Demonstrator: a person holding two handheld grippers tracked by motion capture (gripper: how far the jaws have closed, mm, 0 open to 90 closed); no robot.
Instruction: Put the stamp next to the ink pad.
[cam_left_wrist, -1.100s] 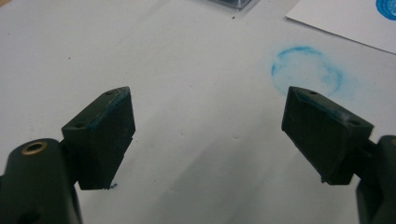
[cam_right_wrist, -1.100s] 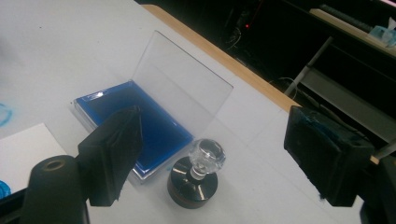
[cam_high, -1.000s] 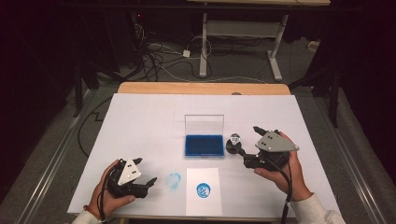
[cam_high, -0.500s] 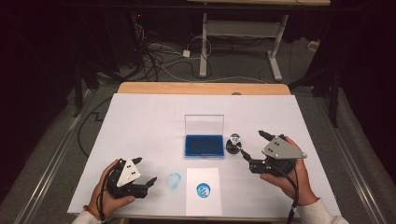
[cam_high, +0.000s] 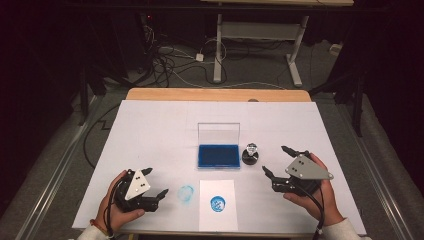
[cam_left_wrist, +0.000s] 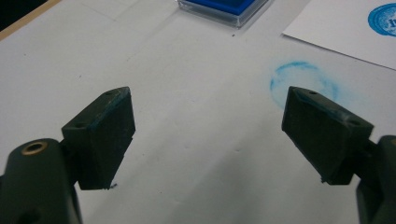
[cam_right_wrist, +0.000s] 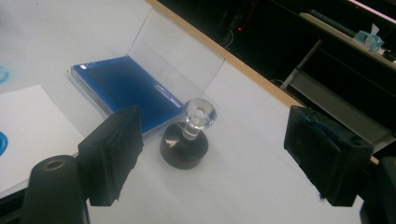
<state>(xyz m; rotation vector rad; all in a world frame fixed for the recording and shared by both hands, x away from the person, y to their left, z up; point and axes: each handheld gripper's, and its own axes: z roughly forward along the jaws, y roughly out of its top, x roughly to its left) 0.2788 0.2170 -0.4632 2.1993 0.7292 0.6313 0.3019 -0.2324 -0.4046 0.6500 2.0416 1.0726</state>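
- The stamp (cam_high: 251, 154) stands upright on the white table (cam_high: 150, 130), just beside the right-hand edge of the ink pad (cam_high: 218, 155), its clear knob up and its dark round base down.
- The ink pad lies open, its clear lid (cam_high: 218, 133) standing up at the far side, blue surface bare.
- The right gripper (cam_high: 280, 165) hovers near the stamp, on the side away from the ink pad and a little nearer the person, jaws spread wide and gripping nothing.
- In the right gripper view the stamp (cam_right_wrist: 187, 140) sits between the two black jaws but farther off, so the line of approach looks good to me.
- Best move from here, I'd say: slide in low and level, centre the dark base between the pads, and close on the base or the neck under the knob rather than on the slippery knob.
- Watch the jaw on the ink pad's side; the stamp stands so close to the pad's case that this jaw could nudge it.
- The left gripper (cam_high: 154, 186) rests well to the left of the ink pad and nearer the person, jaws wide apart and empty, close to a faint blue ring smudge (cam_high: 186, 193) on the table.
- The paper sheet (cam_high: 217, 205) lies on the person's side of the ink pad, already bearing a blue round print (cam_high: 217, 203).
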